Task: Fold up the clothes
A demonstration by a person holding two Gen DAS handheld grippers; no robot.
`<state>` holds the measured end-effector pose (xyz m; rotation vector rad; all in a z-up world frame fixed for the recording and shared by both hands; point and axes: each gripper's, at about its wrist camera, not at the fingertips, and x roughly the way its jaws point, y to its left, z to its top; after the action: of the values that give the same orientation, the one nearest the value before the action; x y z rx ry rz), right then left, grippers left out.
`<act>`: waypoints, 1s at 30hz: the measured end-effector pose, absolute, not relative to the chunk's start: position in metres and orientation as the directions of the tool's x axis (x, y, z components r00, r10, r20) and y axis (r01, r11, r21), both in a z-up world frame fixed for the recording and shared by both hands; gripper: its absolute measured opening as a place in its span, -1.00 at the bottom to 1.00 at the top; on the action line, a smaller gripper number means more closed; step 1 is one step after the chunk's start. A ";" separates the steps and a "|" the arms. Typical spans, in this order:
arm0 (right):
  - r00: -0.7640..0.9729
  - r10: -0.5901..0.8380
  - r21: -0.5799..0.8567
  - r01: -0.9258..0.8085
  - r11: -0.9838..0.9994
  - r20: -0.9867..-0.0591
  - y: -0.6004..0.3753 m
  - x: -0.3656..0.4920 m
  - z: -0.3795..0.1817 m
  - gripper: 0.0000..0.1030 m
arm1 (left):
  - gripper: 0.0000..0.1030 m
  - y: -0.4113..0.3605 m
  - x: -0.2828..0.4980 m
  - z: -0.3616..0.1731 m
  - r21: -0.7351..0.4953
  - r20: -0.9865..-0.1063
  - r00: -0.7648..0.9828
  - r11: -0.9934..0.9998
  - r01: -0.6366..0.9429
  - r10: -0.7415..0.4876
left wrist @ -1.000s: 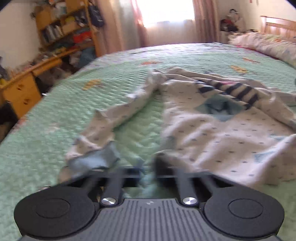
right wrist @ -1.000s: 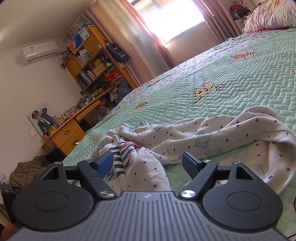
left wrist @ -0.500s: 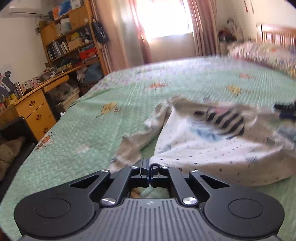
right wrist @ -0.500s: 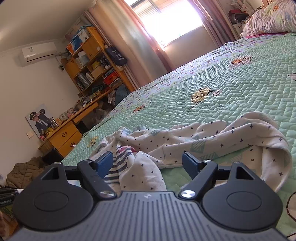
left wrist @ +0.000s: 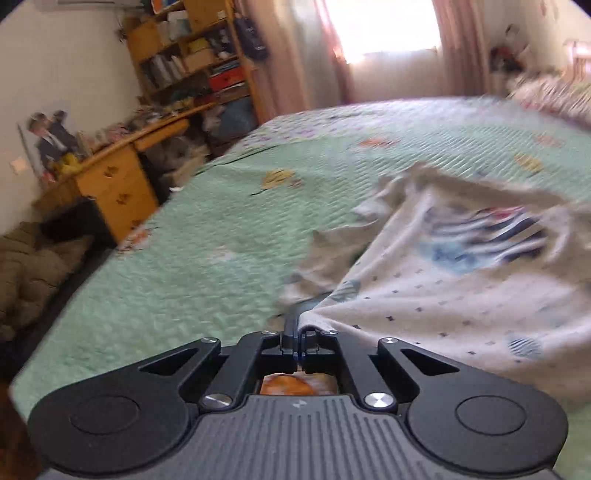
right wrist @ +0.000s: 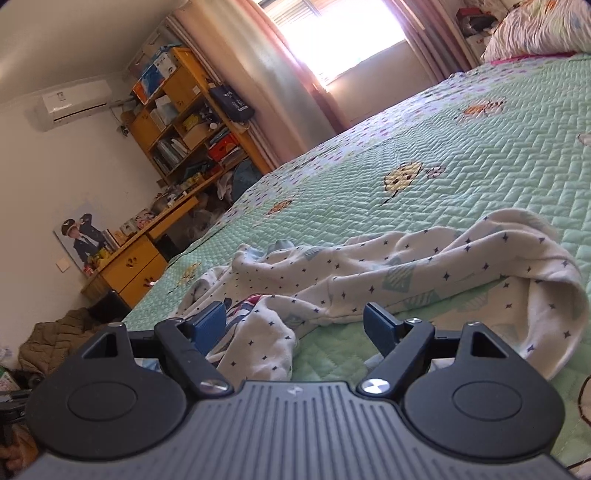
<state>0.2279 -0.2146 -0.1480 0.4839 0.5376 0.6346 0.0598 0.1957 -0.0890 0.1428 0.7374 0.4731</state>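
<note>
A white garment [left wrist: 454, 291] with small dark stars and a navy-striped patch lies crumpled on the green quilted bed [left wrist: 229, 236]. My left gripper [left wrist: 297, 330] is shut on the garment's near edge, and the cloth stretches away from it to the right, lifted off the quilt. In the right wrist view the same garment [right wrist: 424, 273] lies spread across the bed. There my right gripper [right wrist: 295, 323] stands open just above it, a fold of cloth lying loosely between its blue fingers [right wrist: 208, 323] without being pressed.
A wooden desk [right wrist: 129, 266] and bookshelf [right wrist: 184, 114] stand past the bed's left edge, with a brown jacket [right wrist: 51, 343] on the floor. Pillows [right wrist: 543, 29] lie at the bed's far right. Bare quilt spreads beyond the garment toward the window.
My left gripper closed on the garment's edge, then rose and swung left, pulling the cloth taut. The right gripper stayed still and open; the garment shifted slightly under it.
</note>
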 end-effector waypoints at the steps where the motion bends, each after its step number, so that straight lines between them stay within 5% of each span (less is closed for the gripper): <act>1: 0.676 0.664 0.562 -0.429 0.707 -0.319 -0.214 0.226 -0.146 0.60 | -0.97 0.201 0.064 -0.097 0.293 -0.632 0.610 0.877 -0.381 0.477; 5: 0.673 0.665 0.507 -0.470 0.723 -0.324 -0.215 0.211 -0.135 0.60 | -0.98 0.202 0.071 -0.116 0.226 -0.700 0.582 0.901 -0.369 0.414; 11: 0.761 0.541 -0.082 -0.603 0.794 -0.359 -0.180 0.122 -0.101 0.60 | -0.98 0.190 0.065 -0.082 0.200 -0.618 0.705 0.937 -0.286 0.347; 17: 0.799 0.444 -0.401 -0.592 0.699 -0.405 -0.160 0.044 -0.132 0.73 | -0.97 0.203 0.064 -0.051 0.174 -0.557 0.772 0.952 -0.252 0.306; 24: 0.817 0.349 -0.570 -0.572 0.590 -0.459 -0.140 0.030 -0.166 0.73 | -0.94 0.214 0.063 -0.060 0.095 -0.589 0.766 0.963 -0.253 0.260; 30: 0.861 0.351 -0.709 -0.504 0.494 -0.368 -0.112 0.033 -0.173 0.72 | -0.90 0.211 0.061 -0.065 0.086 -0.607 0.757 0.967 -0.241 0.243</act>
<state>0.0332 -0.1118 -0.1731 -0.9183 0.1839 0.5220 0.0610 0.2112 -0.0651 0.0029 0.6618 0.2637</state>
